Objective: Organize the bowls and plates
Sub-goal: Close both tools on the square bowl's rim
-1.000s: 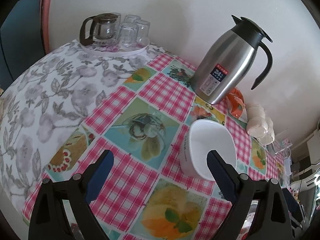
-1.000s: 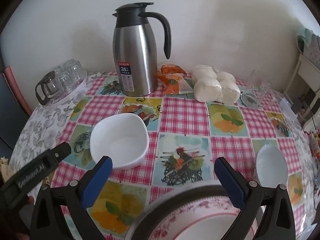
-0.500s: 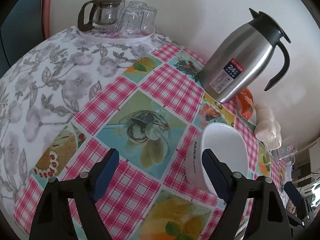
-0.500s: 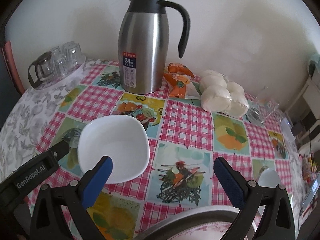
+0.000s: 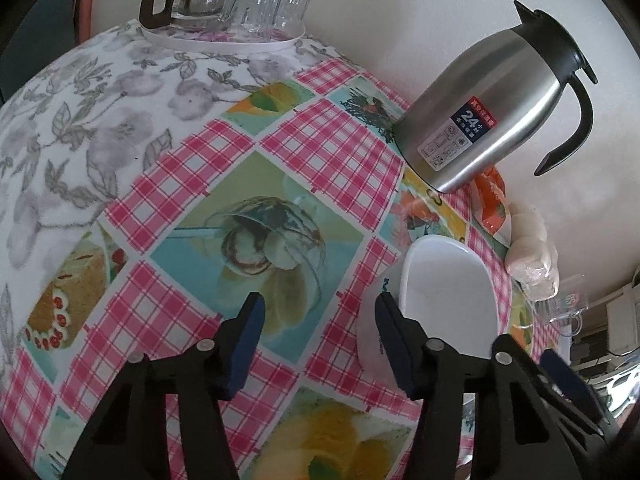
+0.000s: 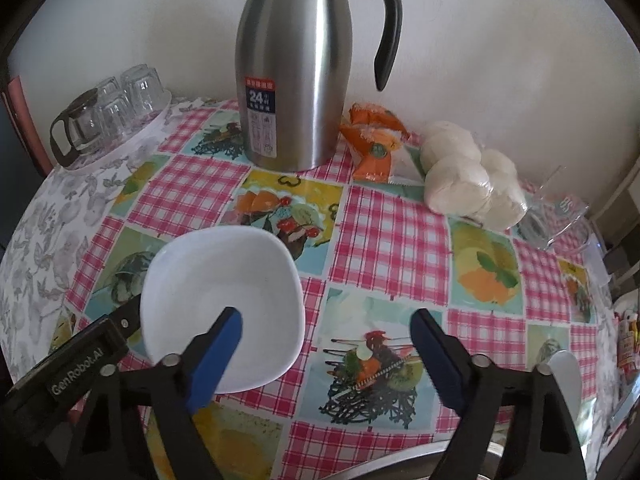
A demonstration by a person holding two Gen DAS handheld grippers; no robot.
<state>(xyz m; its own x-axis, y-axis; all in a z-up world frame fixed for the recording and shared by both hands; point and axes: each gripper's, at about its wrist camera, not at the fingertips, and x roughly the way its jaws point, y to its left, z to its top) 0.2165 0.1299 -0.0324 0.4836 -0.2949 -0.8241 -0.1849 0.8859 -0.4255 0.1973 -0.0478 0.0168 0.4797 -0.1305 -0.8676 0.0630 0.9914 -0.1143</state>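
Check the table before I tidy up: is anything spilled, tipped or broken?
Nothing stands out. The square white bowl sits upright and empty, the steel thermos jug stands upright, and the upturned clear glasses sit on their white tray. No spill shows on the patterned tablecloth.

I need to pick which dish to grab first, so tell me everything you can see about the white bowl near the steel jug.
The white bowl is a rounded-square dish, glossy like ceramic or melamine, empty and upright on the tablecloth, in front of the steel jug. Small dark lettering marks its outer wall. The left gripper is beside it, one finger against the wall; the right gripper has one finger over its near rim. Neither visibly clamps it.
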